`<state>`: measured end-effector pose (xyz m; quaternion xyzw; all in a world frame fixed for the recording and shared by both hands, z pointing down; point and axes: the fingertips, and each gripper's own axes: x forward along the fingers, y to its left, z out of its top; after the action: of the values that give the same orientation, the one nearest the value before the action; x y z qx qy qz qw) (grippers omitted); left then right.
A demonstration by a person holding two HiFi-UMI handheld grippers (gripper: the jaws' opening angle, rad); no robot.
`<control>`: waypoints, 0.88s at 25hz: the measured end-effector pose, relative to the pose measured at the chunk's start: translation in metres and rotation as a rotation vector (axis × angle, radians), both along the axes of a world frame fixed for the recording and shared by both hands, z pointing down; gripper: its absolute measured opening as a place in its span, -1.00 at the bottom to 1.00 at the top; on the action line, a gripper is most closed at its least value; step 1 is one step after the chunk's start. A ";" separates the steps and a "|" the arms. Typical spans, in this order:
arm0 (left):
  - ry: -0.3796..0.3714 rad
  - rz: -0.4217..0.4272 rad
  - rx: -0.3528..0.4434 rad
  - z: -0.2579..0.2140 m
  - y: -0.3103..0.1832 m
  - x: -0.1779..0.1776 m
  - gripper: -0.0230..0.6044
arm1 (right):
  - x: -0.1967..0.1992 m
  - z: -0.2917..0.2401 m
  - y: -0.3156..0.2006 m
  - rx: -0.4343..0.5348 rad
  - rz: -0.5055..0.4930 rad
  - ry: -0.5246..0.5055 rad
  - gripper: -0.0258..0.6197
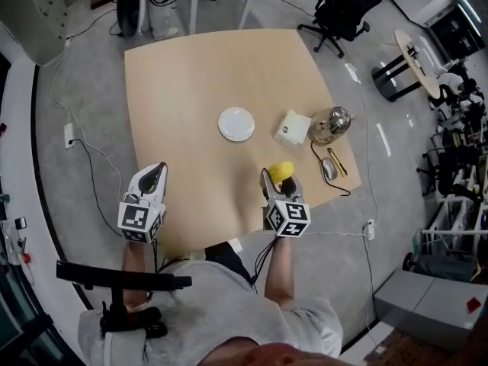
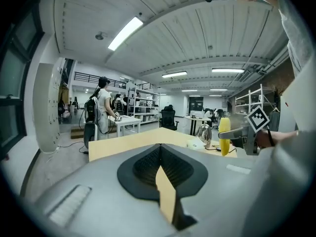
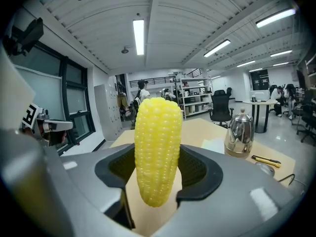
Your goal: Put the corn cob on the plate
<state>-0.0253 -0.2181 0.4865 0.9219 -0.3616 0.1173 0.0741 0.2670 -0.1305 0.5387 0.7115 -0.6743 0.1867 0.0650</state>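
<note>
Corn cob [image 3: 158,152]: gripped in the right gripper [image 3: 158,181]. Jaws are clamped on its two sides about mid-length. The cob stands upright, tapered end down and below the pads, blunt end well above them.

Location, head view: cob [image 1: 284,171] is over the near edge of the table [image 1: 191,75], toward the 5 o'clock corner. From the left gripper view it appears lifted clear of the tabletop.

Plate [image 1: 236,123]: white, nothing on it, near table centre. It lies at roughly 11 o'clock from the cob and well apart from it.

White box [image 1: 293,128] and kettle [image 1: 330,124] sit at 12 to 1 o'clock from the cob, to the right of the plate.

Left gripper [image 1: 156,168]: at 9 o'clock from the right one. Jaws are drawn together with nothing between them [image 2: 160,167]. It looks idle.

Handling, judged:
- Light and rigid, so it will not sag.
- The kernel rows give the pads some bite, but the round section can roll or pivot in a two-point hold.
- The mid-length hold looks balanced.
- A hard squeeze could crush kernels.
- Once set down it may roll, so it should be laid on its side at the plate's middle.
</note>
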 end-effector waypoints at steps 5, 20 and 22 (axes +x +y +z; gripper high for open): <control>-0.022 -0.030 -0.026 0.011 -0.017 0.005 -0.86 | 0.011 0.017 -0.032 -0.026 -0.029 -0.012 -0.11; -0.098 -0.103 -0.103 0.039 -0.049 0.019 -0.86 | 0.029 0.094 -0.123 -0.159 -0.126 -0.053 -0.11; -0.107 -0.110 -0.107 0.042 -0.053 0.019 -0.86 | 0.031 0.104 -0.132 -0.182 -0.135 -0.059 -0.11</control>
<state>-0.0063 -0.2712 0.5286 0.8879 -0.4084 0.1811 0.1101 0.2977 -0.2625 0.6424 0.6498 -0.7026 0.2633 0.1216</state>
